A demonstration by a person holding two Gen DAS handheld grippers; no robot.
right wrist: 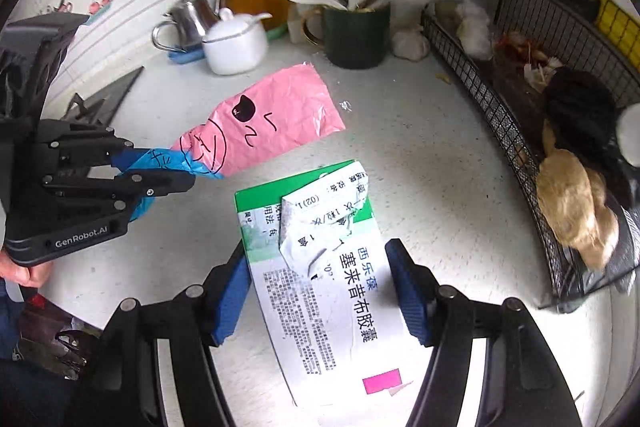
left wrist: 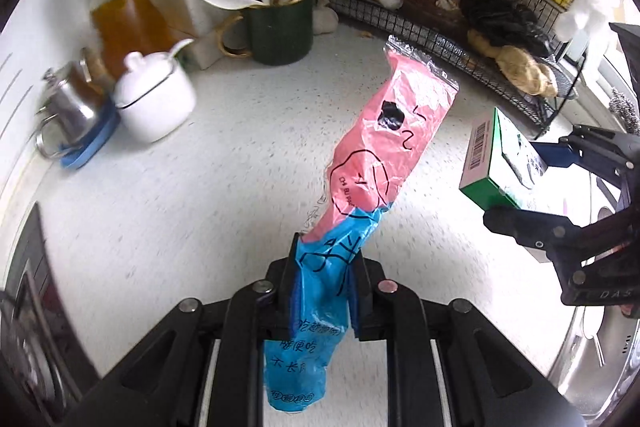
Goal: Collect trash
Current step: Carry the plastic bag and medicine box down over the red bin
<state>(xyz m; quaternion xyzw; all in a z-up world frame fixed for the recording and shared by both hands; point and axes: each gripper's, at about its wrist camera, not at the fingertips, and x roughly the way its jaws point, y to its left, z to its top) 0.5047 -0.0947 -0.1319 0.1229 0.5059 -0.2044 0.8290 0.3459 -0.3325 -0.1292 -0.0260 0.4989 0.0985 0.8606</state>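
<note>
Left gripper (left wrist: 322, 291) pinches the blue end of a pink-and-blue plastic wrapper (left wrist: 372, 163), pads pressed tight on it. The wrapper's long axis runs straight out past the fingertips, pink end far from the gripper, leaning a bit to the right in the left wrist view; the blue tail hangs back between the fingers toward the camera. It is crumpled and off the counter.

Right gripper (right wrist: 320, 291) has a green-and-white medicine box (right wrist: 320, 267) between its blue pads. The left pad touches the box edge; the right pad shows a sliver of gap, so a firm pinch cannot be told. In the left wrist view the box (left wrist: 500, 163) sits between the right gripper's fingers, clear of the counter. Its long axis runs along the fingers, green end pointing away, with a torn flap on the top face.

Both grippers are side by side, the wrapper's pink end just beyond the box's green end.

The white speckled counter (left wrist: 200, 187) lies under both. Ahead of the grippers: a dark green mug (left wrist: 280, 27) with spoons and chopsticks, a white lidded pot (left wrist: 154, 99), a steel jug (left wrist: 68, 107) and an oil bottle (left wrist: 120, 7) against the white wall. To the right, a black wire rack (right wrist: 520, 147) holds ginger and garlic. A steel sink rim (left wrist: 592, 359) shows near right.
</note>
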